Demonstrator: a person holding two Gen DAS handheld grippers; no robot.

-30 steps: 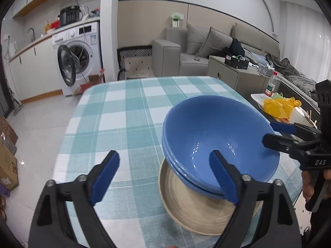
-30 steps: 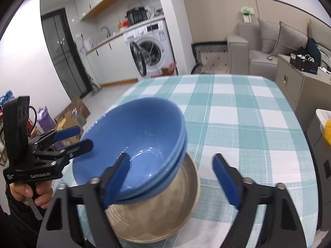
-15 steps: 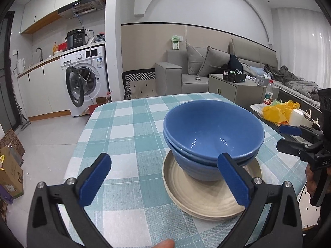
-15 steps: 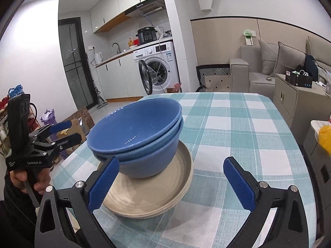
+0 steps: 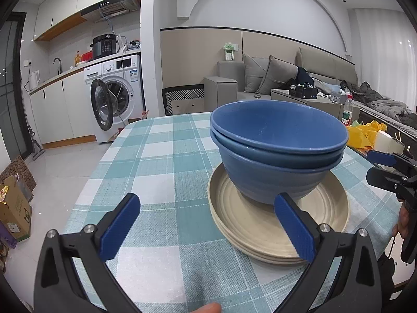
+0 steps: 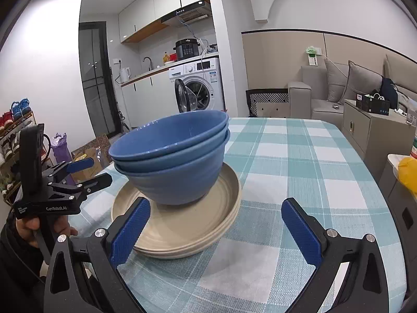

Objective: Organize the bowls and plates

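Teal-and-white checked cloth covers the table (image 5: 161, 156), which is set in an open room with white kitchen cabinets, a washing machine (image 5: 114, 96) whose door hangs open, and a grey sofa (image 5: 263, 78) along the far wall. Cardboard boxes (image 5: 13, 203) are seen on the pale floor beside the table. Near the table's front edge, blue bowls (image 5: 276, 151) are nested into one stack, their rims slightly offset, and the stack is seated inside a stack of beige ridged plates (image 5: 260, 227). How many bowls are nested cannot be told for certain. The left gripper (image 5: 206, 227) is held with its jaws wide apart in front of the plates, nothing being gripped. The right gripper (image 6: 216, 229) is likewise spread fully, its blue pads on either side of the plates' near rim without touching them.
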